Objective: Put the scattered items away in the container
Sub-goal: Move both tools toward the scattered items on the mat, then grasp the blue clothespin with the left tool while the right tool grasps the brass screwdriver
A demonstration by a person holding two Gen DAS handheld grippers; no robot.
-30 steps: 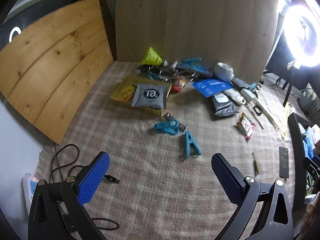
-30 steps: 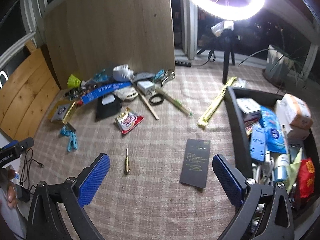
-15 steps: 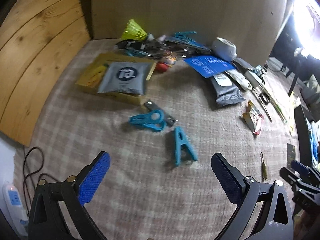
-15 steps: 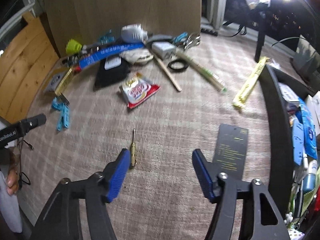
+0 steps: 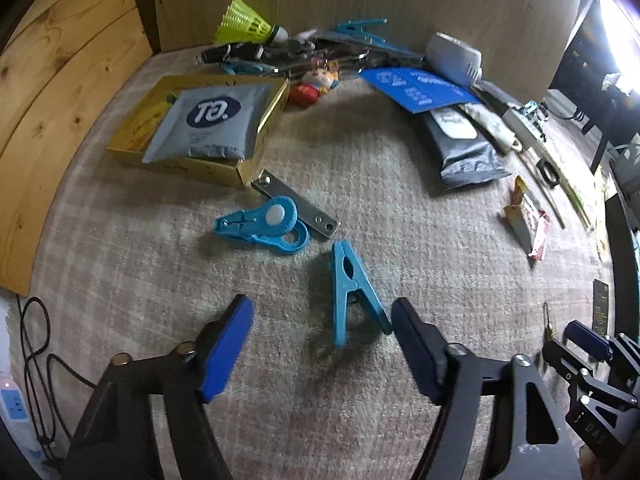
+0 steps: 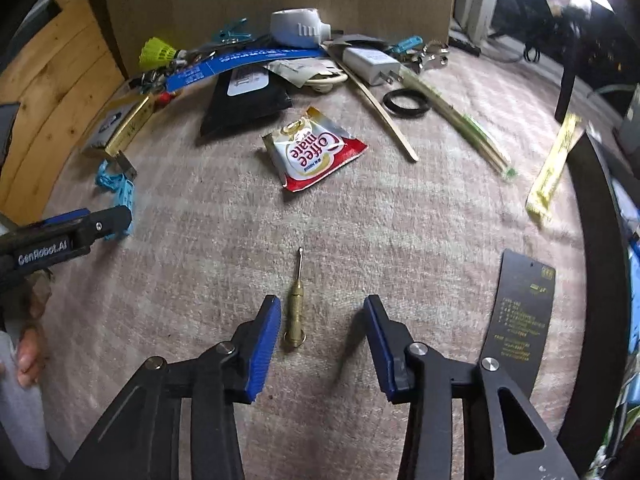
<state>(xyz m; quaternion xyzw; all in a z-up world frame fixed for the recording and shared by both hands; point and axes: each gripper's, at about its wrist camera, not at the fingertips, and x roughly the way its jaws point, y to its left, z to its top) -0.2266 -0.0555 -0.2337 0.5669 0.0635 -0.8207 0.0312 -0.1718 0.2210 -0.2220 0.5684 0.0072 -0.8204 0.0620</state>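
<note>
My left gripper (image 5: 322, 316) is open and low over the checked cloth, its jaws on either side of a blue clothes peg (image 5: 350, 292) that lies between them. A second blue clip (image 5: 266, 228) and a metal strip (image 5: 296, 206) lie just beyond. My right gripper (image 6: 320, 320) is open and low, with a small brass screwdriver (image 6: 295, 300) lying just inside its left finger. The black container (image 6: 596, 264) curves along the right edge, with packets inside.
A coffee sachet (image 6: 314, 152), a black card (image 6: 520, 312), a yellow packet (image 6: 554, 168), chopsticks (image 6: 460, 120) and a black ring (image 6: 406, 104) lie ahead. A yellow box with a grey pouch (image 5: 208, 120), a shuttlecock (image 5: 246, 24) and a clutter pile sit by the wooden back boards.
Both grippers have moved forward and down towards the cloth and have narrowed. The left now straddles the blue peg; the right has come up to the brass screwdriver.
</note>
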